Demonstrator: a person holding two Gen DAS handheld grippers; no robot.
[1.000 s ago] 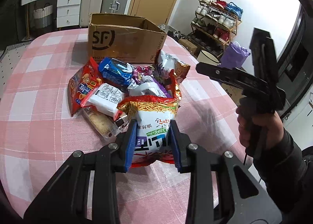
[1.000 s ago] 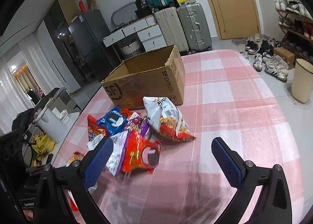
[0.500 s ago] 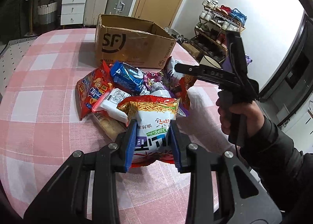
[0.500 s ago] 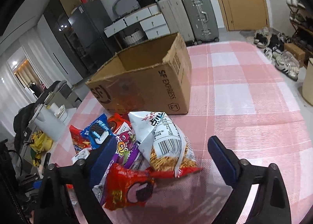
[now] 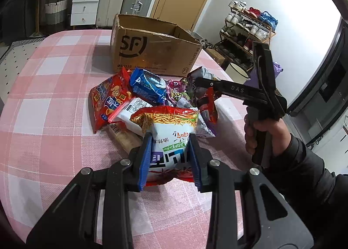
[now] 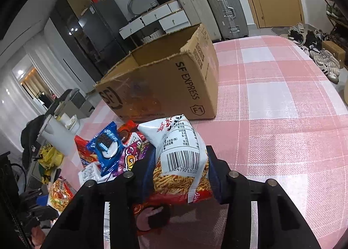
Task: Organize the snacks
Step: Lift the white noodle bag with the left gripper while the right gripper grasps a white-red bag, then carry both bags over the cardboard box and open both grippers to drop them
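Right tongs (image 6: 180, 172) moved in, just closed onto barcode noodle bag (image 6: 182, 151), left tongs (image 5: 169, 159) clamped on noodle packet (image 5: 169, 138)

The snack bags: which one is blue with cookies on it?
The blue cookie pack lies near the cardboard box, at the back of the pile. The other bags are mostly red, white or purple; only this one shows black-and-white sandwich cookies.

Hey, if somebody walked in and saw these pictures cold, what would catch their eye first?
Probably the bright heap of snack packets piled on the pink checked tablecloth, right in front of the open cardboard box. Next, the two black tools: the left gripper is clamped on a white noodle-snack bag at the heap's near edge, and the right gripper, whose jaws have just been closing, has a barcode-printed bag between them.
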